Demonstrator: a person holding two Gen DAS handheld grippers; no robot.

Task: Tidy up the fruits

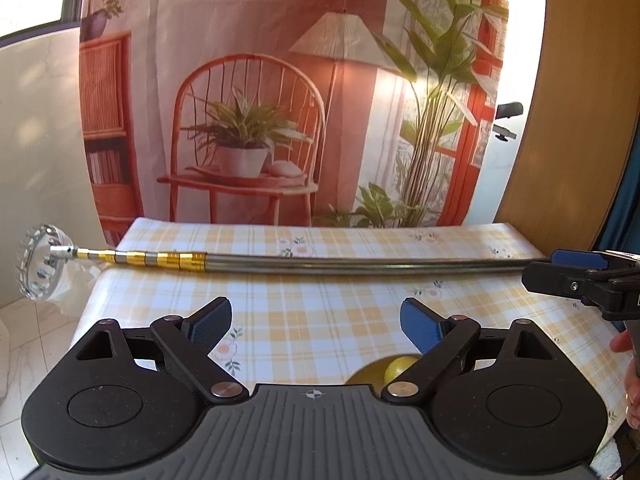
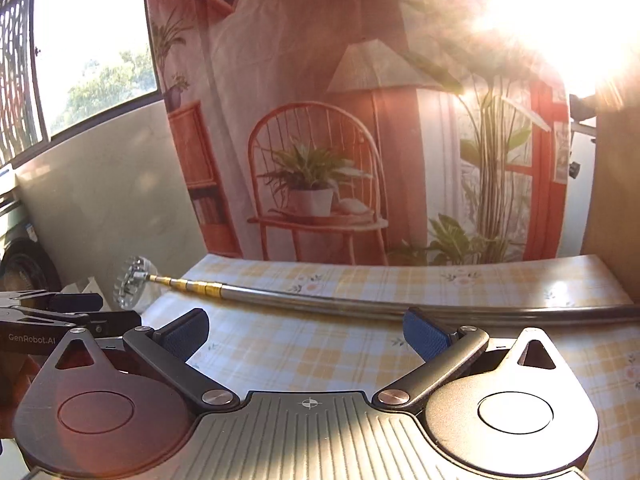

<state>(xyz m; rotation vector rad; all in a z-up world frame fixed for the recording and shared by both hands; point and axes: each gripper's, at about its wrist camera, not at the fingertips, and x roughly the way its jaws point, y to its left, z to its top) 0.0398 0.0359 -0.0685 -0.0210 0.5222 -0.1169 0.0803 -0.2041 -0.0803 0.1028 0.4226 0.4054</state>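
A clear, toothed plastic fruit-picker head (image 1: 40,267) is hanging past the left edge of the desk, which is covered with a yellow-and-white checked, flower-printed cloth (image 1: 320,320); the head is sitting on the end of a long telescopic metal pole with gold-banded sections (image 1: 320,265), and that pole is lying across the far part of the desk from left to right. In the left wrist view the left gripper (image 1: 316,324) is hovering over the cloth with its jaws standing wide apart and nothing between them; its blue pads (image 1: 418,330) are touching nothing. Just below the right pad a small yellow-green round fruit (image 1: 400,368) is resting in a shallow olive-yellow dish (image 1: 364,376), both partly hidden by the gripper body. At the right edge of that view the right gripper (image 1: 580,276) is reaching in beside the pole's right end; whether it is touching the pole cannot be told there, and a hand (image 1: 632,384) is showing below it. In the right wrist view the right gripper (image 2: 306,332) is likewise holding its jaws wide apart and empty; the pole (image 2: 320,298) is running just beyond its fingertips, and the left gripper (image 2: 60,316) is showing at the left edge.
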